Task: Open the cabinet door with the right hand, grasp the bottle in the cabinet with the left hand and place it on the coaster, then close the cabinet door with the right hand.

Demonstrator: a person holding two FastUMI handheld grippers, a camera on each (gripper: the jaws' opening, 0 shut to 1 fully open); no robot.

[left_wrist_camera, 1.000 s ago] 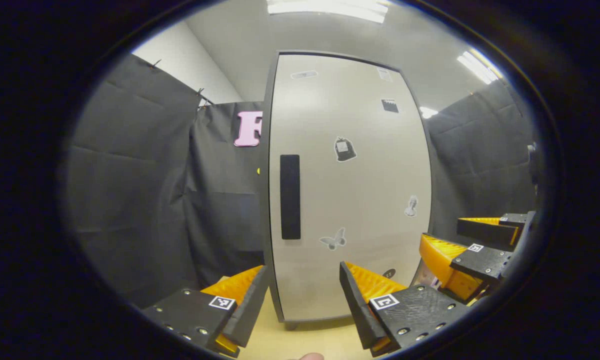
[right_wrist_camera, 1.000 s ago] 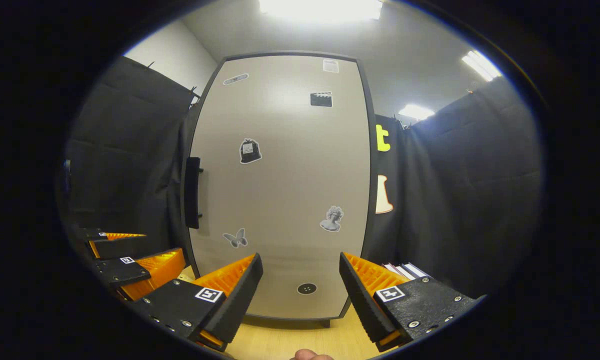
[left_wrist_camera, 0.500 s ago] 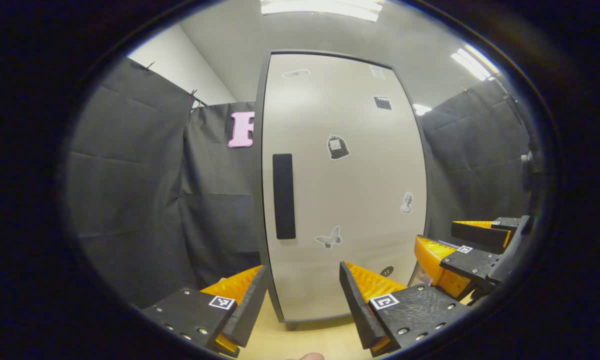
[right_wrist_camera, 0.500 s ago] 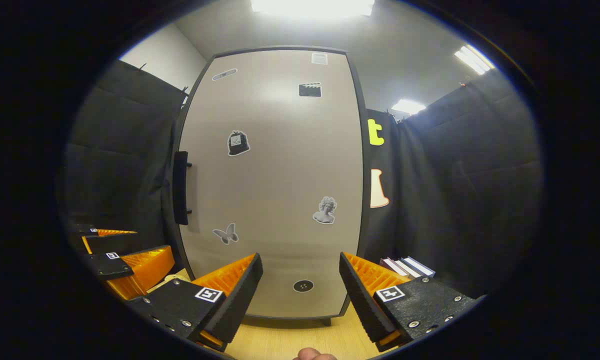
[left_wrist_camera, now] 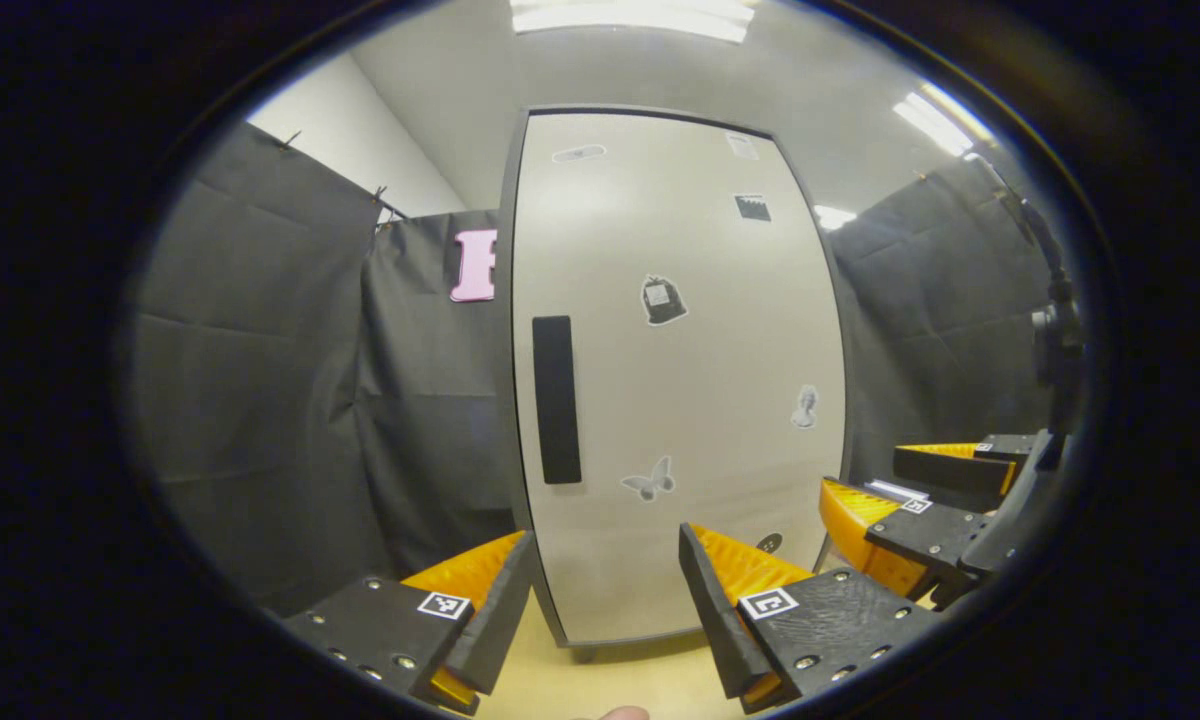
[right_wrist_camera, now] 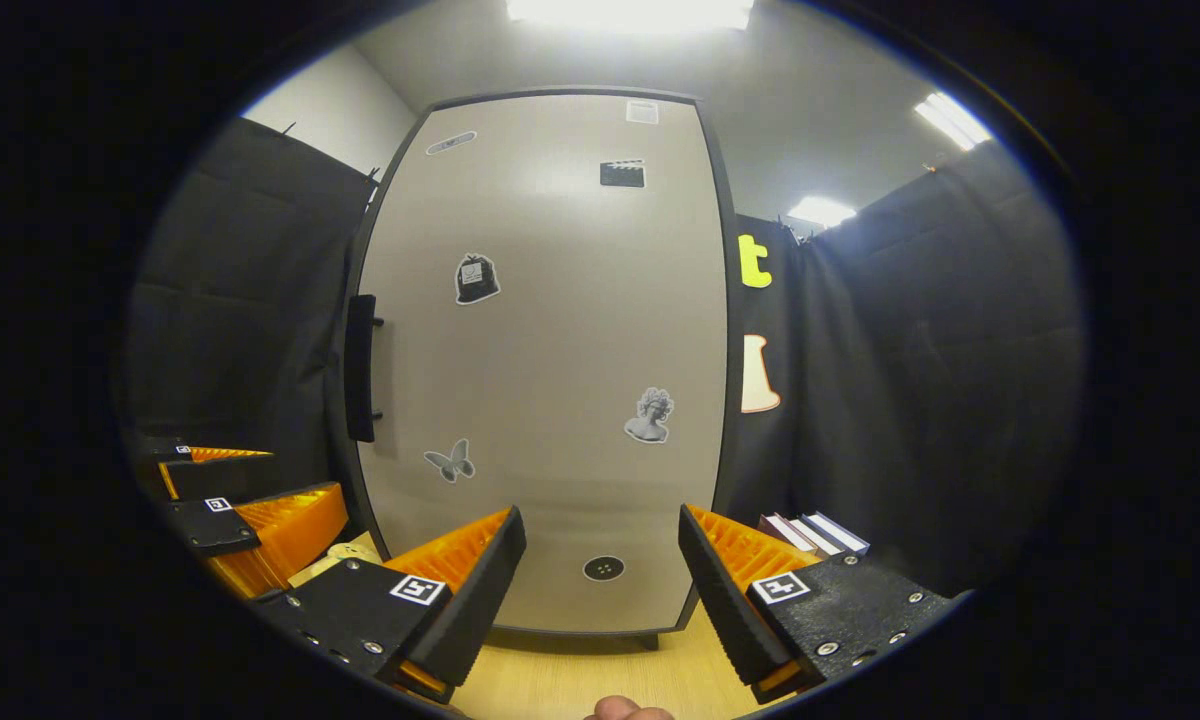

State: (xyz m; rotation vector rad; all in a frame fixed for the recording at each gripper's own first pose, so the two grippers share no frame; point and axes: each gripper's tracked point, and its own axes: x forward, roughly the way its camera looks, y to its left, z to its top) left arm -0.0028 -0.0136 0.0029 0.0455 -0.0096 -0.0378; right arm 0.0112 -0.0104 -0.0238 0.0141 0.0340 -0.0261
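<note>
Since one second ago, both cameras have shifted slightly relative to the cabinet: in the left gripper view the cabinet door (left_wrist_camera: 675, 380) now sits a little further left, and in the right gripper view it sits slightly higher and further left. The door is shut flat in its dark frame, so the bottle behind it cannot be seen and its position cannot be told. A dark vertical handle (left_wrist_camera: 556, 400) is mounted along the door's left edge; in the right gripper view it is seen (right_wrist_camera: 361, 368) side-on, standing off the panel. Several stickers mark the door face, including a butterfly (right_wrist_camera: 449, 462) and a bust (right_wrist_camera: 649, 416). The left gripper (left_wrist_camera: 605, 590) is released, its fingers spread wide apart with nothing between them, held short of the door's lower part. The right gripper (right_wrist_camera: 600, 575) is likewise released and empty, facing the door's lower centre and well apart from the handle. The right gripper also shows at the right edge of the left gripper view (left_wrist_camera: 895, 485), and the left gripper at the lower left of the right gripper view (right_wrist_camera: 250, 490). A light wooden tabletop (right_wrist_camera: 580, 680) carries the cabinet, and a stack of books (right_wrist_camera: 815, 533) lies to the cabinet's right.
</note>
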